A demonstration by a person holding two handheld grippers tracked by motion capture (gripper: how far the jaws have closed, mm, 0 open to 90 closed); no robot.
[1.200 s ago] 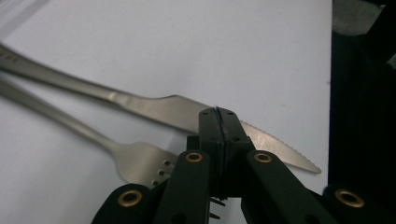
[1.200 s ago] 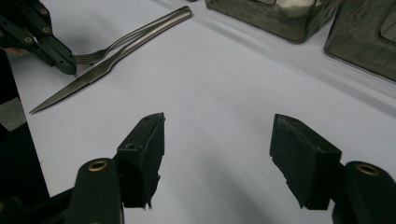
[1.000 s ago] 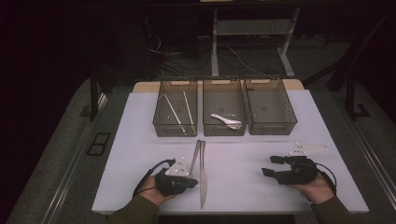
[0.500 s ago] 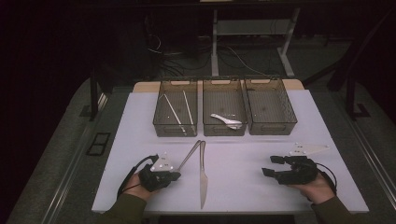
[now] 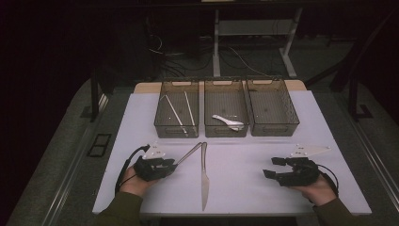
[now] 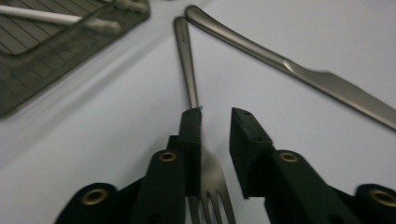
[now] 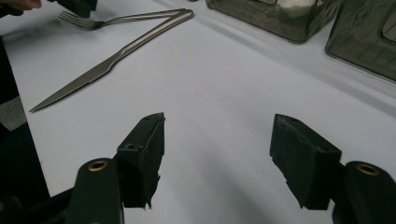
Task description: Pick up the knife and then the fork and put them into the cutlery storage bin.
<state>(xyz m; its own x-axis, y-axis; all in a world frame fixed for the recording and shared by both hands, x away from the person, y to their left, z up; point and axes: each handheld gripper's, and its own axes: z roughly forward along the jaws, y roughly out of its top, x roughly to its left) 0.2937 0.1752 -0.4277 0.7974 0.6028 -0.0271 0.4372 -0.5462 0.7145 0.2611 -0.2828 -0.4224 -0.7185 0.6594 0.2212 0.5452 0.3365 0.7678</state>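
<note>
Left claw [image 6: 215, 126] lower centre, jaws just been opening, parted around the silver metal fork [image 6: 189, 74], which lies on the white desk [image 6: 93, 140]. Right claw [image 7: 217, 140] open, empty, lower right of high view.

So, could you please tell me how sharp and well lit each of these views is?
High view: the white table is lit, while the surroundings fall into near darkness. Left gripper view: the fork handle is fairly sharp, while the bin at top left is soft. Right gripper view: the knife looks crisp, with soft shadows under the bins.
</note>
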